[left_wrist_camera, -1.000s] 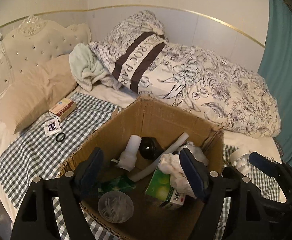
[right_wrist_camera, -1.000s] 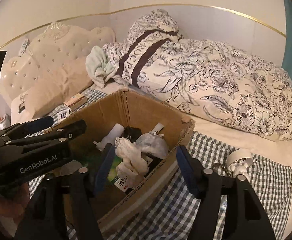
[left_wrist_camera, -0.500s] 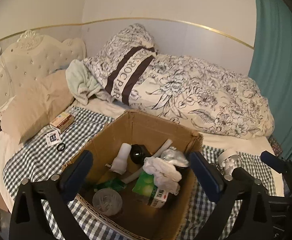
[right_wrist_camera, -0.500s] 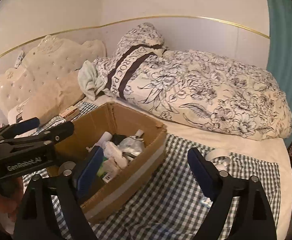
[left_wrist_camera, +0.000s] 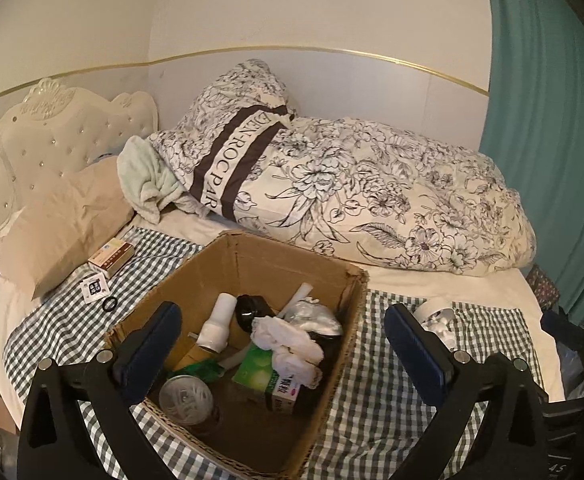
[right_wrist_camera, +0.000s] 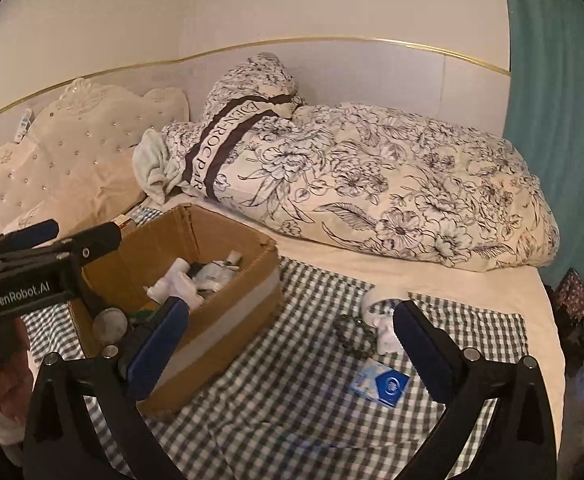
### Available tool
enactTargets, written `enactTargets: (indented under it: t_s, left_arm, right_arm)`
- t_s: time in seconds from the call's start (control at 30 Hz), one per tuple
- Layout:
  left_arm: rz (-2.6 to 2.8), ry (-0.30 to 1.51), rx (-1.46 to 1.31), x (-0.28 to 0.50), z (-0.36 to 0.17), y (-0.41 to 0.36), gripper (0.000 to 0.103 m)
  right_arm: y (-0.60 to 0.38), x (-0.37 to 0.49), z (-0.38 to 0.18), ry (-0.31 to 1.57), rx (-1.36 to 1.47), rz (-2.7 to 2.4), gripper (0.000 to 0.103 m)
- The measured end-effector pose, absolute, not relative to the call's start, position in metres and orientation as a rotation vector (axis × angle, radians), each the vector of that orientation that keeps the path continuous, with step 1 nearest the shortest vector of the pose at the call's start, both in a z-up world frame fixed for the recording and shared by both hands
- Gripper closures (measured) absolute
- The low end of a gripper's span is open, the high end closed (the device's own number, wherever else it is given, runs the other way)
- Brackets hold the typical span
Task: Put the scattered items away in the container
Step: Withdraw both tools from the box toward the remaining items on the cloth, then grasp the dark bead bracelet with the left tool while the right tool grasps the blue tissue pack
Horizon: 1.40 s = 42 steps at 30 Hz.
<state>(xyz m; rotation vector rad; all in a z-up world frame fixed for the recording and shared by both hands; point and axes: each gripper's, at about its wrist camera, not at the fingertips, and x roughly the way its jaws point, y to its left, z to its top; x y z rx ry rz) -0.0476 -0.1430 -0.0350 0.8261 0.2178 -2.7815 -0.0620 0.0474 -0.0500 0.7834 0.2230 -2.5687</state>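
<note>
Left tongs [left_wrist_camera: 280, 344]: wide apart and empty, held above the near side of the box.
Right tongs [right_wrist_camera: 288, 344]: the jaws are opening, with nothing between them, over the checked cloth [right_wrist_camera: 284, 396] to the right of the box.
What has changed: a second ago both tongs were low at the box, the right ones around a white rag. Now both are farther back and higher, and the rag [left_wrist_camera: 288, 344] lies inside the box. I think that drop is done.
Box [left_wrist_camera: 252, 256]: brown cardboard, in the middle of the cloth on the bed. It holds the rag, a green carton [left_wrist_camera: 264, 376], a white bottle [left_wrist_camera: 218, 326], a black lump and a clear lid.
Left to tidy, right edge of the cloth: a blue packet [right_wrist_camera: 380, 386], dark beads [right_wrist_camera: 354, 334], and a white roll with a small white thing [right_wrist_camera: 384, 316].
Left to tidy, far left corner of the cloth: a small box [left_wrist_camera: 110, 258], a white packet [left_wrist_camera: 94, 287] and a black ring [left_wrist_camera: 109, 303].
Next, I think: the right tongs go for the things on the right.
Writing, left tongs: "GenRobot.AI".
Writing, flowery quilt [left_wrist_camera: 372, 196] at the far edge of the bed: big letters that look like "ROCPAR".
Writing, green carton: too small to read.
</note>
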Motion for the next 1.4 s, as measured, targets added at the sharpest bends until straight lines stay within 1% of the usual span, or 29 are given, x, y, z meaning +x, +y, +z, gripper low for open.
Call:
enactTargets:
  t_s: [0.2, 0.37, 0.53, 0.7, 0.9, 1.07, 1.27, 1.4]
  left_arm:
    - [-2.812, 0.197, 0.816, -0.050, -0.038, -0.126, 0.000]
    - [-2.873, 0.161, 0.733, -0.049, -0.036, -0.109, 0.000]
    - [-2.937, 0.068, 0.734, -0.056, -0.040, -0.077, 0.000]
    - [-2.962, -0.047, 0.796, -0.070, -0.055, -0.043, 0.000]
    - [-2.975, -0.132, 0.906, -0.084, -0.087, -0.016, 0.000]
    - [-2.993, -0.121, 1.024, -0.101, -0.107, -0.001, 0.000]
    - [-2.997, -0.099, 1.081, -0.123, -0.120, 0.011, 0.000]
    - [-2.972, -0.121, 1.165, -0.142, -0.143, 0.017, 0.000]
  right_arm:
    - [0.076, -0.062, -0.053, 0.197, 0.790, -2.593, 0.000]
    - [0.101, -0.064, -0.060, 0.193, 0.806, -2.620, 0.000]
    - [0.125, -0.069, -0.069, 0.181, 0.827, -2.637, 0.000]
    - [0.147, -0.076, -0.081, 0.166, 0.859, -2.642, 0.000]
    - [0.164, -0.088, -0.101, 0.147, 0.924, -2.627, 0.000]
    - [0.175, -0.094, -0.120, 0.150, 0.973, -2.606, 0.000]
    - [0.185, -0.105, -0.144, 0.146, 1.036, -2.578, 0.000]
    - [0.186, -0.112, -0.157, 0.161, 1.062, -2.553, 0.000]
